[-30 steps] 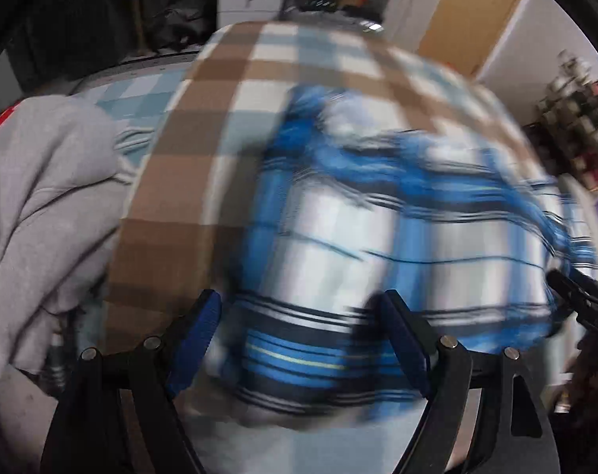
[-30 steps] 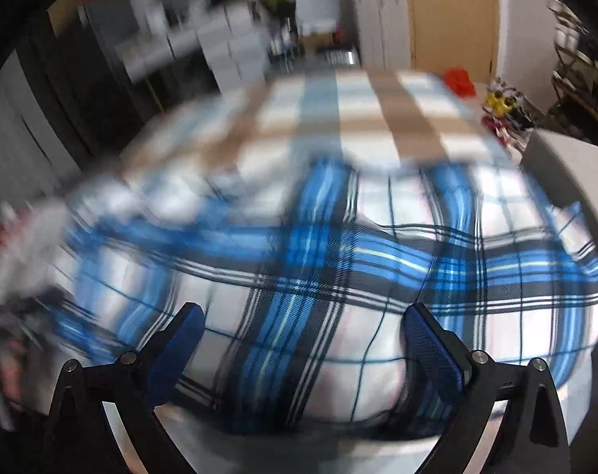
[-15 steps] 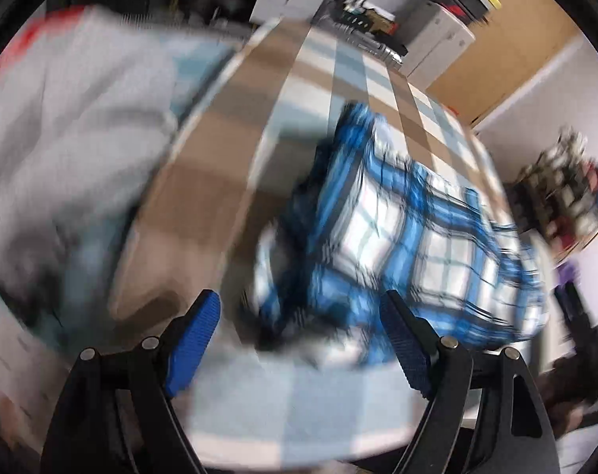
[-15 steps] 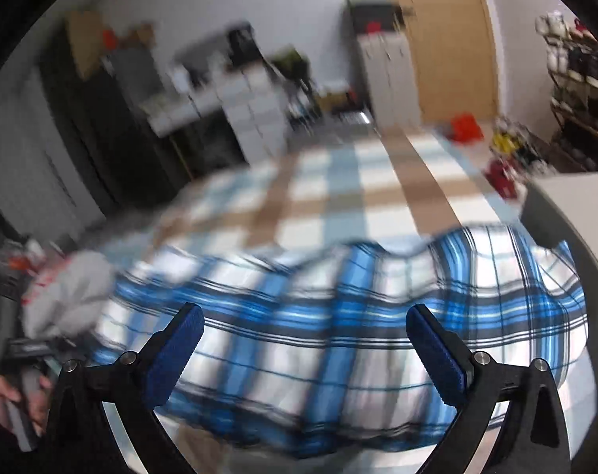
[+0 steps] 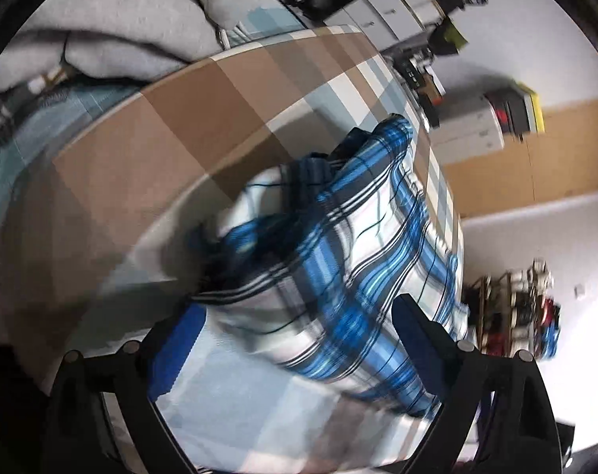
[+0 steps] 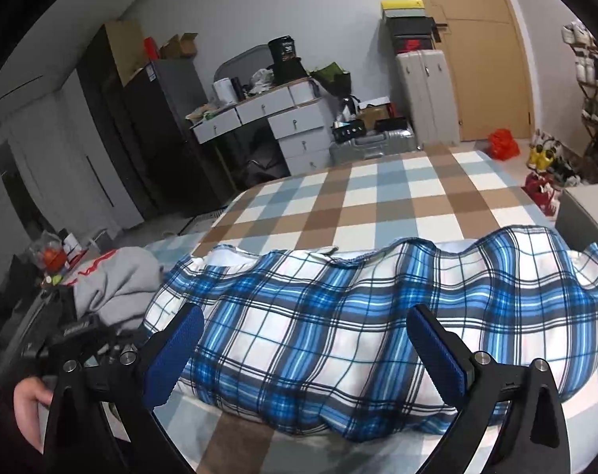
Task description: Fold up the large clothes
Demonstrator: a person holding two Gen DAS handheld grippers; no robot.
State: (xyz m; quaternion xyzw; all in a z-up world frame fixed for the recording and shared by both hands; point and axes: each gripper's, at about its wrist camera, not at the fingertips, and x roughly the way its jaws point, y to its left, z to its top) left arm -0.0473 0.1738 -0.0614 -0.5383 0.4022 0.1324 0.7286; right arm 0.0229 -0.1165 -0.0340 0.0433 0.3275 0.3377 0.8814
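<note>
The plaid shirt point(image 6: 378, 324) is laid folded across the checked bed point(image 6: 378, 197). The left claw point(image 5: 295, 339) is opening with nothing gripped. The right claw point(image 6: 302, 339) is held wide apart, empty, above the shirt.

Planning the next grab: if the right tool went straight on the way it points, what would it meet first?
Most likely the blue-and-white plaid shirt, lying on the brown-and-blue checked bedspread between the open right tool fingers; depth is hard to judge.

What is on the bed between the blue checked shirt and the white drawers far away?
In the right wrist view, only bare brown-and-blue checked bedspread lies between the blue plaid shirt and the white drawers.
</note>
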